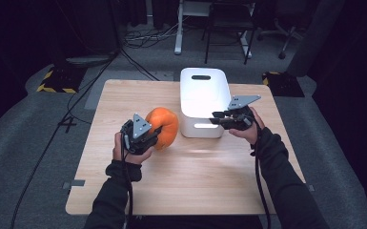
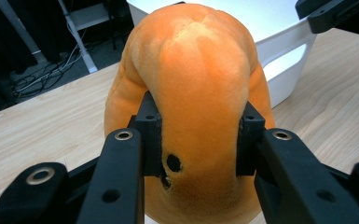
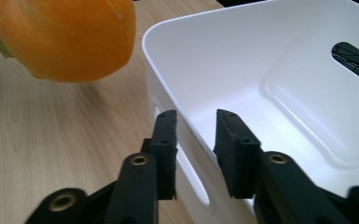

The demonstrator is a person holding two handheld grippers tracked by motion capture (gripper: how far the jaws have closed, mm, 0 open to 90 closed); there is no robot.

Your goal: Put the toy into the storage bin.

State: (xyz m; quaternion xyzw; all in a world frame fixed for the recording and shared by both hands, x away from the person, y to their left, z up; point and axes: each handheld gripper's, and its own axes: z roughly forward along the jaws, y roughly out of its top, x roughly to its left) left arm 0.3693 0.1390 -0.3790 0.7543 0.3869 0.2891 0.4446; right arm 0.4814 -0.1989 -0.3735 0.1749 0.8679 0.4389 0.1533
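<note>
The left gripper's (image 2: 198,135) fingers (image 2: 150,135) pinch a soft orange plush pumpkin (image 2: 196,70) between them, squeezing its sides, just beside the white plastic bin (image 1: 204,102) on the wooden bench (image 1: 124,100). The right gripper's (image 3: 196,149) fingers (image 3: 231,149) stand spread, straddling the bin's near wall without visibly clamping it.

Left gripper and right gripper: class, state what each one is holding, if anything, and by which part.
The left gripper pinches the orange plush pumpkin by a bulging lobe. The right gripper straddles the white bin near wall, jaws not closed; nothing held.
</note>
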